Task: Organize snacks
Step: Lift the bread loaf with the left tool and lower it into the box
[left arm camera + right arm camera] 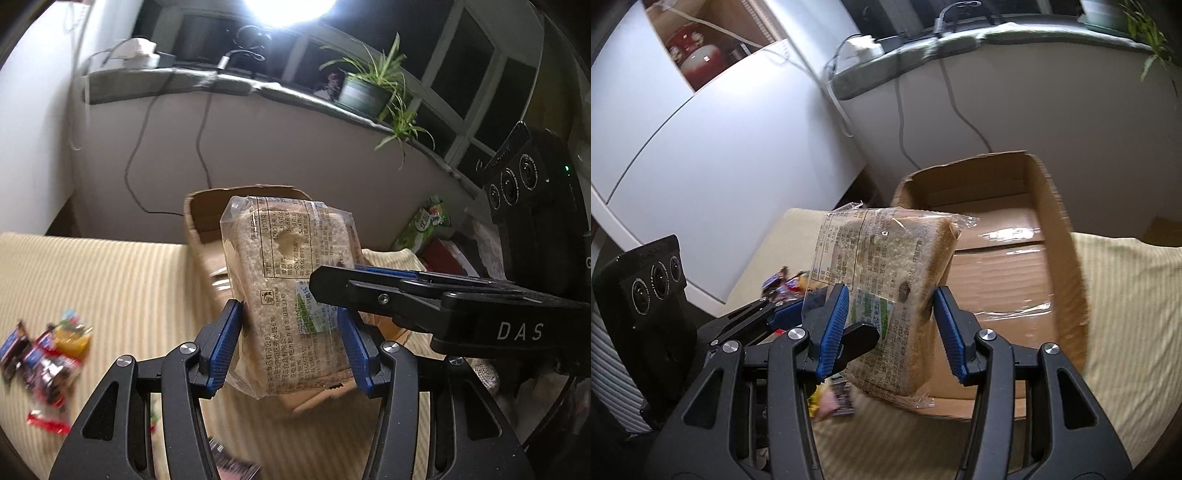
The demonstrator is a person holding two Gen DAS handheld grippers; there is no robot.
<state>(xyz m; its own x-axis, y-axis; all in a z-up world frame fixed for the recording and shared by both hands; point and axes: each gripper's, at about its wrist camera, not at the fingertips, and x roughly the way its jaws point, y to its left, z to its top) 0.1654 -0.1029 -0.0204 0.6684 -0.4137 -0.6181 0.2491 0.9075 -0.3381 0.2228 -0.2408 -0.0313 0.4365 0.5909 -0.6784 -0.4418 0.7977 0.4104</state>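
black fingers (221, 354), ribbed blue pads, silver screws, "das" lettering.

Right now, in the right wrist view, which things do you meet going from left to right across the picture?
Left gripper's camera body → small snack packets → wrapped bread, held between the blue pads → open cardboard box → striped cloth.

Pale beige bread (291, 295) is wrapped in clear film printed with black text and a green-and-white label. Blue pads are carried on black jaws. The cardboard box (1063, 236) is brown; the cloth (110, 280) is striped cream and yellow.
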